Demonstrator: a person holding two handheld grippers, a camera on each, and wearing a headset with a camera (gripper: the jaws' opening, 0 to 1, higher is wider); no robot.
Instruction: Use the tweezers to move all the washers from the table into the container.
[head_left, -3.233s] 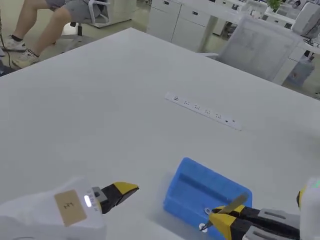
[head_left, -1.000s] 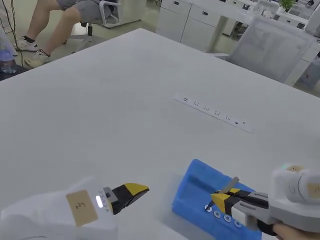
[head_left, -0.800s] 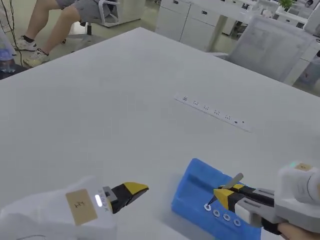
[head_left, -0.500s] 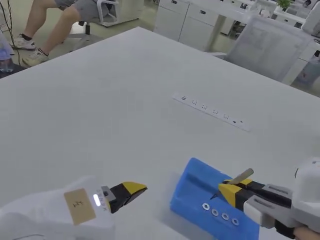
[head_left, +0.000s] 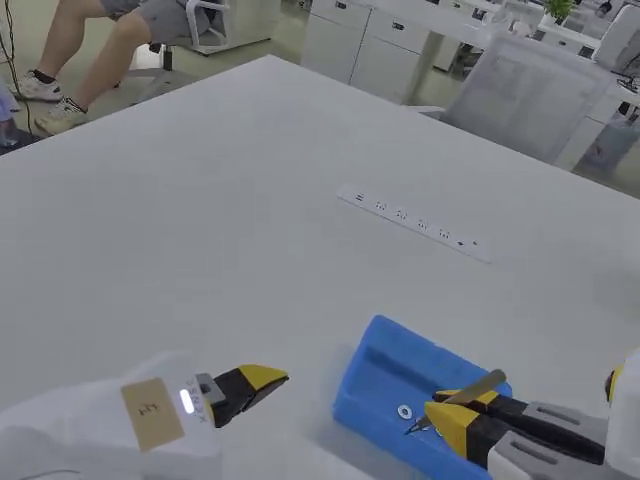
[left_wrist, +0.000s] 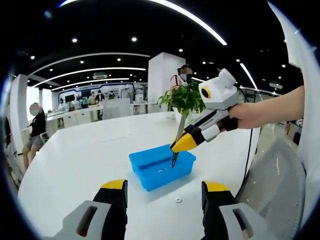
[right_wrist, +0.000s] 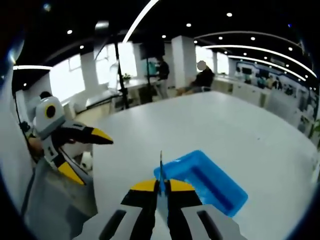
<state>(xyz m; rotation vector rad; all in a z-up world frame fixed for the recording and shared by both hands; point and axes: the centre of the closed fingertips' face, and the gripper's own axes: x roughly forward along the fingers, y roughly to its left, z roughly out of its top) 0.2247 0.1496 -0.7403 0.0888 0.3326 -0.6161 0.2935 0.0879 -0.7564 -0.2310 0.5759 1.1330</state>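
A blue container (head_left: 385, 375) stands near the table's front edge, with a washer (head_left: 403, 411) lying in it. My right gripper (head_left: 440, 418) hangs over its near right side, shut on the metal tweezers (head_left: 478, 386), whose tip points down into the container. In the left gripper view the tweezers (left_wrist: 176, 145) dip into the container (left_wrist: 150, 175), and one washer (left_wrist: 178, 200) lies on the table in front of it. My left gripper (head_left: 268, 378) rests open to the left of the container, with nothing between its jaws. The right gripper view looks along the tweezers (right_wrist: 160, 165) at the container (right_wrist: 215, 187).
A white power strip (head_left: 415, 222) lies across the middle of the table (head_left: 200, 200). A grey chair (head_left: 520, 90) stands behind the far edge. A person (head_left: 100, 30) sits off the far left corner. Other people stand in the background.
The right gripper has drawn back toward me with the tweezers, so it now covers most of the row of washers seen in the container. The left gripper has stayed put.
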